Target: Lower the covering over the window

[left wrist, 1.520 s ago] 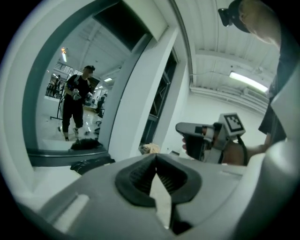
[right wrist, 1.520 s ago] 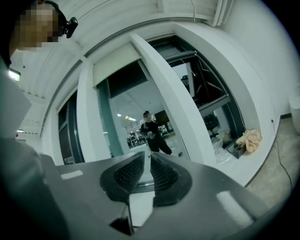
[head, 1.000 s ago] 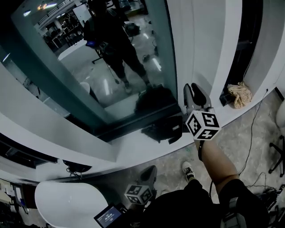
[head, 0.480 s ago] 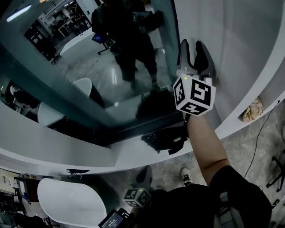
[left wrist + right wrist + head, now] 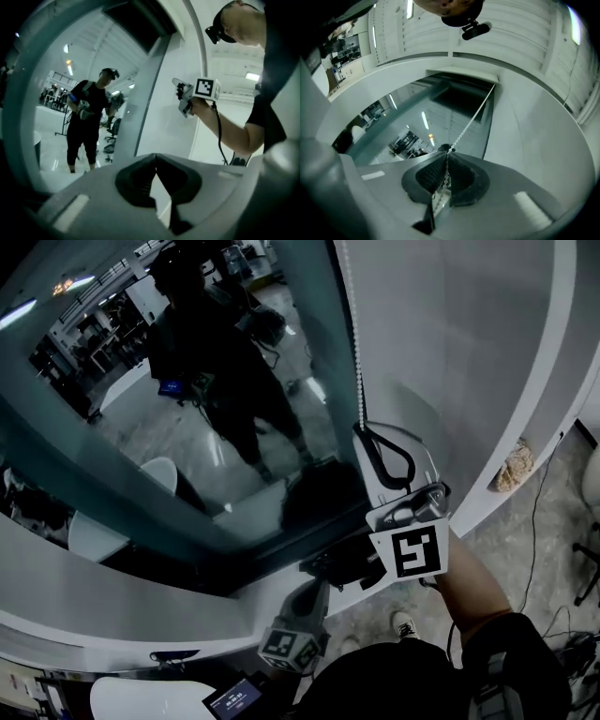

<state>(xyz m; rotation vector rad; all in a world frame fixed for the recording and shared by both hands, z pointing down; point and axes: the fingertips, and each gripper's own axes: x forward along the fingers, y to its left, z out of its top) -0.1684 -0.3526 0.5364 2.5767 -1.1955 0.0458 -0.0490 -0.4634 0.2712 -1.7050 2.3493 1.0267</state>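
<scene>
Right gripper view shows the right gripper [image 5: 447,152] with its jaws closing on the bead chain [image 5: 471,119]. The chain already runs between the ribbed pads [image 5: 429,177], and from the tips it climbs ahead of the gripper to a dark recess [image 5: 461,96] at the top of the window [image 5: 408,117]. The covering presumably sits rolled there, though it cannot be made out. A slack stretch of chain trails back behind the pads.

The chain looks thin, light and limp, and its small smooth beads should give ribbed rubber something to catch. Deep between the pads seems the best hold, with the pull kept along the chain's own line. A sideways tug or a jerk would probably let it slip or strain it at the top.

The left gripper [image 5: 155,157] is pressed together on nothing, held low, below the right one and aimed up toward it.

Glass lies just left of the right gripper, mirroring the person and a lit office hall, and a plain white wall panel [image 5: 450,343] stands to its right. Below it runs a white sill [image 5: 262,587] bearing a dark bag-like thing [image 5: 342,563], and a crumpled cloth [image 5: 511,465] rests farther right
</scene>
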